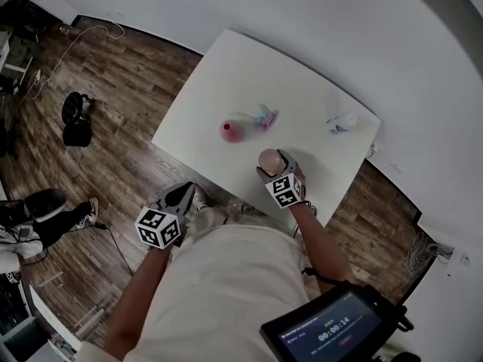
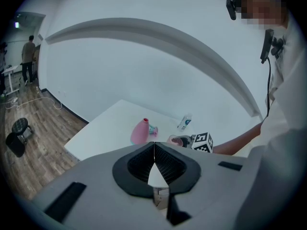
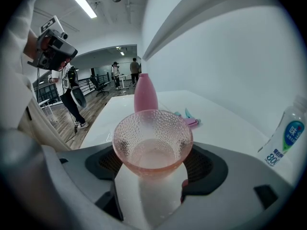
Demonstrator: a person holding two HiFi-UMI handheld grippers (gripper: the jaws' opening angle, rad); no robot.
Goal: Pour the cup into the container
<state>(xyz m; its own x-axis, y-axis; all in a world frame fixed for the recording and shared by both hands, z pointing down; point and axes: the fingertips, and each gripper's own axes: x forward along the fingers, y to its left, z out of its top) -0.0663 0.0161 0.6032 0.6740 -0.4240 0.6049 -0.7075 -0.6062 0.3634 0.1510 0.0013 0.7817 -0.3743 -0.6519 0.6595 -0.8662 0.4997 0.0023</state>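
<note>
At the tabletop's (image 1: 226, 74) near edge, the right gripper (image 1: 275, 166) grasped the pink cup (image 3: 152, 143) upright, near the pink container (image 1: 232, 131) beyond it, while the left gripper (image 2: 154, 159) hung clenched, empty, off the left.

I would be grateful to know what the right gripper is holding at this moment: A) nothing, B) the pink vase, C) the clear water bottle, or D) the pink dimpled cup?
D: the right gripper view shows the pink dimpled cup clamped between the pads of the right gripper.
</note>
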